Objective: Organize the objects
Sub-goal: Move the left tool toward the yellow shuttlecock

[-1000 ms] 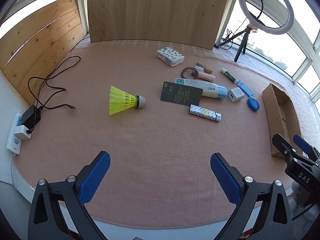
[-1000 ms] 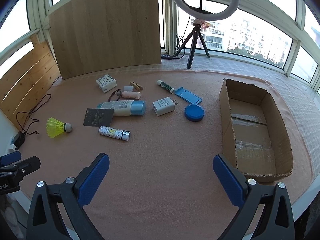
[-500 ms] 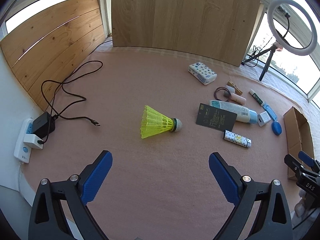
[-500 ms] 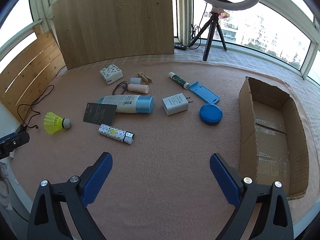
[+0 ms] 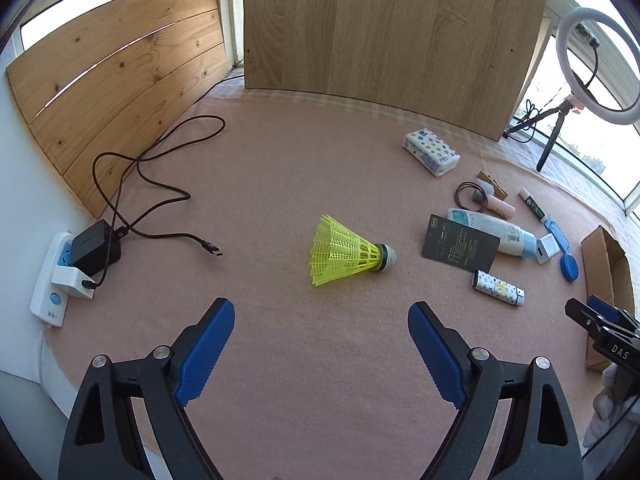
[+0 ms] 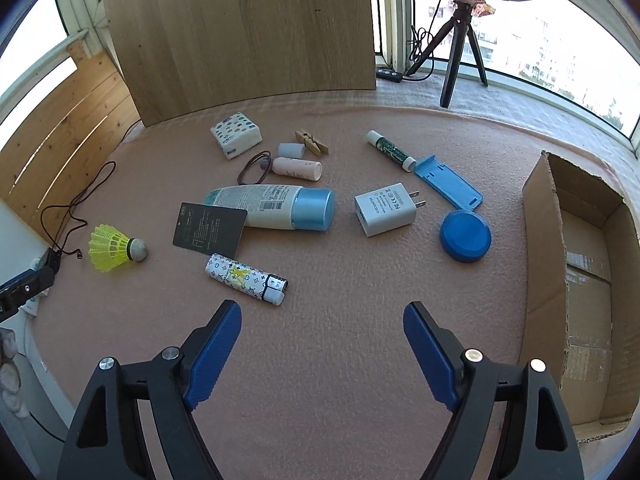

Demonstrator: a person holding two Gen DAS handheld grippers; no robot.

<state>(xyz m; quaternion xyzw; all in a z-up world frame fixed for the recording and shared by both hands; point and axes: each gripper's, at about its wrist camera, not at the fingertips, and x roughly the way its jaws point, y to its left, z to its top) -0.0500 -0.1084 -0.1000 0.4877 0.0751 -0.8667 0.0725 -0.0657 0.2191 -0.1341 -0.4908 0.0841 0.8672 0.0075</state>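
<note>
Left wrist view: the yellow shuttlecock [image 5: 347, 255], mid-mat, is now lined up ahead of the left gripper [image 5: 321, 338], closer than a second ago; jaws still spread but narrowing on nothing.

Right wrist view: the right gripper [image 6: 322, 342], also closing empty, is brought nearer the patterned tube [image 6: 245, 278]; the cardboard box [image 6: 544, 240] at the mat's right edge isn't filled yet, so pickups are probably starting.

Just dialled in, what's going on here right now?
A person holds two grippers over a pink felt mat strewn with small items. The left gripper points at the yellow plastic shuttlecock, its jaws closing with nothing between them. The right gripper sits just short of the patterned white lighter, jaws also closing on nothing. The brown cardboard box is still empty.
</note>
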